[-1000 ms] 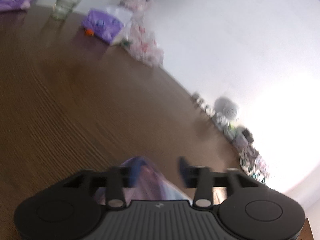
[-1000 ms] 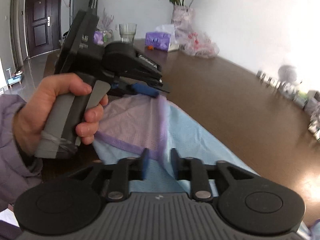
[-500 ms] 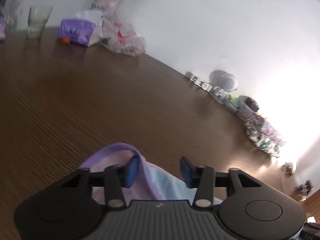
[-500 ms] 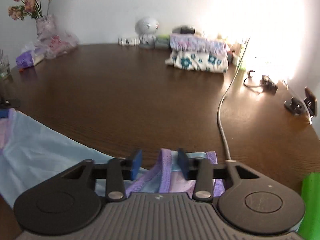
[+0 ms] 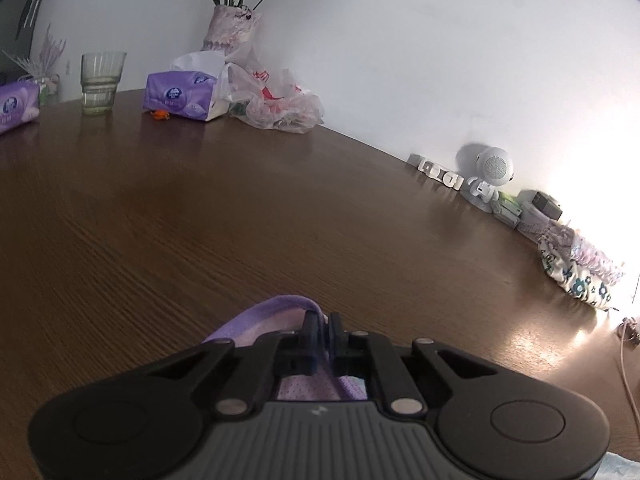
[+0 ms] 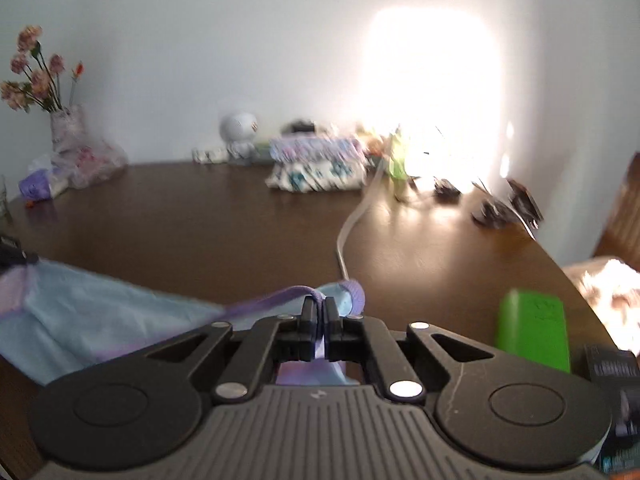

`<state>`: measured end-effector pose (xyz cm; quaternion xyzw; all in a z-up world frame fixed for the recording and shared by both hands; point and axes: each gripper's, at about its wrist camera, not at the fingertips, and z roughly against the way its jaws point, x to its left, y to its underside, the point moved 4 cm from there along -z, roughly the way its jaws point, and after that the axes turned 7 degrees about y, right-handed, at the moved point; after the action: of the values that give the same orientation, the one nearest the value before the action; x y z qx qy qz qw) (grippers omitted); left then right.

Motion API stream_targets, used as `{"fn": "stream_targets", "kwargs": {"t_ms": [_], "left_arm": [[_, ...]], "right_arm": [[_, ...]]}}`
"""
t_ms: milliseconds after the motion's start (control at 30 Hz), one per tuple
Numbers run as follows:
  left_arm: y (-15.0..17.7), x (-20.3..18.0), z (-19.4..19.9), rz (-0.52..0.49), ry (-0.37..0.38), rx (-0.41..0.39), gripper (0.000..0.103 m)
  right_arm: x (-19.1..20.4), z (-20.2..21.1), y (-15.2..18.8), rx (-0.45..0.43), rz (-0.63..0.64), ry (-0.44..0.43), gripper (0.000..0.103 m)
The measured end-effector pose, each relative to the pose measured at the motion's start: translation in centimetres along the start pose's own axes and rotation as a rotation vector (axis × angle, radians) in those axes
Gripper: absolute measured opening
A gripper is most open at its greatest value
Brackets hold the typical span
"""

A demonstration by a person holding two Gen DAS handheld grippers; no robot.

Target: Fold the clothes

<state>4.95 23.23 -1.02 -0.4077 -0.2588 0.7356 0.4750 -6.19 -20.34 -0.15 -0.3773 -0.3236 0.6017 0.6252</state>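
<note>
Brown wooden table [image 5: 240,216], white wall behind. Garment [image 6: 100,320] spread low across table, light blue with purple trim. My left gripper [image 5: 323,330] clamped on purple hem; right gripper [image 6: 320,314] clamped on trim. Risks: thin hem slipping out under tension; uneven pull between 2 grips skewing fold; cable [image 6: 352,224] nearby snagging cloth.

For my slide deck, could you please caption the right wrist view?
Right gripper shut on a light-blue garment's purple hem above the wooden table.

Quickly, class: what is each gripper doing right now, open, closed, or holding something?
Left gripper: closed on the purple-trimmed edge of the light blue mesh garment.
Right gripper: closed on the same garment's purple trim.
</note>
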Motion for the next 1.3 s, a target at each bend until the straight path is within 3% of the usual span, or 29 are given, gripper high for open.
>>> {"fn": "stream_targets", "kwargs": {"t_ms": [67,167,200,367,467,567,633,667,767,900,1000,1067,1100,1200,1267,1300], "left_arm": [[0.0,-0.1,0.1,-0.002,0.018,0.004,0.012],[-0.3,0.1,1.3,0.036,0.054,-0.007,0.039],[-0.5,0.1,2.0,0.049,0.057,-0.023,0.04],[2.1,-5.6,3.0,-0.124,0.18,0.036,0.045],[3.7,-9.1,3.7,-0.229,0.254,0.073,0.048],[5.4,-12.5,4.3,-0.334,0.328,0.109,0.048],[6.5,-14.8,4.8,-0.404,0.377,0.133,0.048],[7.0,-14.9,4.6,-0.402,0.382,0.153,0.048],[8.2,-14.7,4.2,-0.408,0.358,0.171,0.048],[8.8,-14.7,4.4,-0.449,0.344,0.161,0.055],[9.6,-15.3,4.7,-0.478,0.344,0.165,0.06],[9.8,-15.5,4.9,-0.5,0.339,0.164,0.062],[10.0,-15.7,5.0,-0.515,0.335,0.162,0.062],[10.3,-15.9,5.3,-0.56,0.33,0.157,0.063],[10.0,-15.3,5.8,-0.538,0.316,0.133,0.062],[9.7,-14.9,6.2,-0.517,0.304,0.114,0.059]], "right_arm": [[-0.6,-0.3,1.2,0.039,-0.004,0.005,0.009],[-1.3,0.8,2.0,0.039,-0.015,-0.007,0.035],[-1.5,1.4,1.8,0.019,-0.022,-0.014,0.037],[-1.9,2.2,-1.0,-0.037,-0.127,-0.117,0.047],[-2.2,-1.1,-2.0,0.044,-0.124,-0.032,0.047],[-3.8,-4.4,-2.1,0.148,-0.253,-0.081,0.045],[-4.5,-5.0,-1.7,0.157,-0.315,-0.116,0.029],[-4.7,-4.9,-1.5,0.15,-0.329,-0.129,0.007],[-5.6,-2.7,-0.4,0.095,-0.329,-0.068,0.006],[-5.2,-1.9,1.9,0.129,-0.259,-0.017,0.01],[-4.9,0.0,1.4,0.013,-0.221,0.052,0.022],[-4.0,1.5,0.4,-0.076,-0.164,0.044,0.022],[-3.4,1.5,0.2,-0.079,-0.138,0.008,0.022],[-1.1,0.4,0.2,-0.009,-0.057,-0.11,0.022],[-0.1,-1.3,1.5,0.119,-0.001,-0.119,0.022],[-0.1,-1.2,1.9,0.11,0.016,-0.116,0.022]]}}
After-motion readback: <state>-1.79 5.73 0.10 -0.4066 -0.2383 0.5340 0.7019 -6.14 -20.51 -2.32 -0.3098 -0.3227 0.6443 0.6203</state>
